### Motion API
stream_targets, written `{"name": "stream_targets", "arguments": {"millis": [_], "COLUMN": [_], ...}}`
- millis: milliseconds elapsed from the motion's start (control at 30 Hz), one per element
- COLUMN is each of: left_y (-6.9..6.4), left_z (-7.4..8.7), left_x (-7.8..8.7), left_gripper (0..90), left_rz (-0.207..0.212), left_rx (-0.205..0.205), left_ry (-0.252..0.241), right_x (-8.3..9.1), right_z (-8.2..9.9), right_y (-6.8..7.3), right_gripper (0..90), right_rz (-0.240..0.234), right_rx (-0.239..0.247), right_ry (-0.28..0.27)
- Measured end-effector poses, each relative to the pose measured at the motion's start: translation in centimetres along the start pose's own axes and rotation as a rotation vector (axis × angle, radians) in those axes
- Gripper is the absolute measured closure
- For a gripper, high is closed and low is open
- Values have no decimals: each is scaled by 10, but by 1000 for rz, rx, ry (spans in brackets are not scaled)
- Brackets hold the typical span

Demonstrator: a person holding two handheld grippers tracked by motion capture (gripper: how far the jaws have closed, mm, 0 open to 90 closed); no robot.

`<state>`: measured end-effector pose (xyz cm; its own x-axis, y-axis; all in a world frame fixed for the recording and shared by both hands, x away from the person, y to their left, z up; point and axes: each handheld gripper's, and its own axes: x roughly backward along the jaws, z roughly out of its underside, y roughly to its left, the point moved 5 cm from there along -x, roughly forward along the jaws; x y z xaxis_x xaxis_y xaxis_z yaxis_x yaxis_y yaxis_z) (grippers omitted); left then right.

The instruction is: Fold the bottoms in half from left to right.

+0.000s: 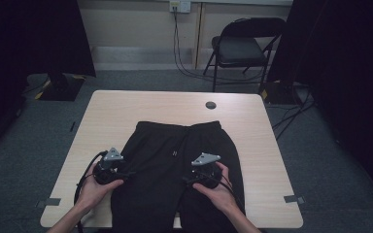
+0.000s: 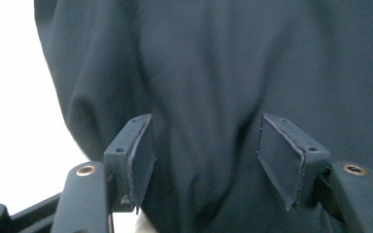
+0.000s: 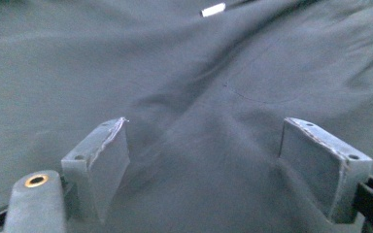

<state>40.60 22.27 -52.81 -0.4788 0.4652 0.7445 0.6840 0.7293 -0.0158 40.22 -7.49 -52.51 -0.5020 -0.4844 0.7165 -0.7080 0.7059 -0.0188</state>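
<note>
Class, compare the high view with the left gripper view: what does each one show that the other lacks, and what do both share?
High view alone: the whole wooden table, a folding chair behind it, both hands and the right gripper. Left gripper view alone: close up, the left gripper with jaws open, creased cloth between them, pads not pressing. Shared: the black trousers and pale tabletop at their edge.

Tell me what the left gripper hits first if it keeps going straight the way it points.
Most likely the black trousers: in its own view the left gripper has open jaws aimed at the dark cloth close ahead, near the cloth's edge on the table. Exact depth is unclear.
</note>
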Motion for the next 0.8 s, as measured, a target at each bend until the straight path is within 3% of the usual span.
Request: {"name": "stream_targets", "arguments": {"millis": [100,300,633,667,800], "left_y": [2,1,-5,-6,-10], "left_z": [2,3,-13,-16,-15], "left_x": [0,0,-17,-20,-19], "left_gripper": [378,377,370,369,368], "left_rz": [-7,-18,-25,-31,-28], "left_rx": [6,20,19,29,25], "left_ry": [-24,-39,-65,-70,-67], "right_x": [-11,-19,-16,-15,-11], "right_z": [2,-1,4,6,10], "right_y": [-3,-15,-44,-52,-60], "right_gripper": [137,118,118,118,119], "right_rz": [-5,-16,-20,-18,-6], "right_rx": [1,0,4,5,-9], "right_ry": [20,-11,-36,-40,-43]}}
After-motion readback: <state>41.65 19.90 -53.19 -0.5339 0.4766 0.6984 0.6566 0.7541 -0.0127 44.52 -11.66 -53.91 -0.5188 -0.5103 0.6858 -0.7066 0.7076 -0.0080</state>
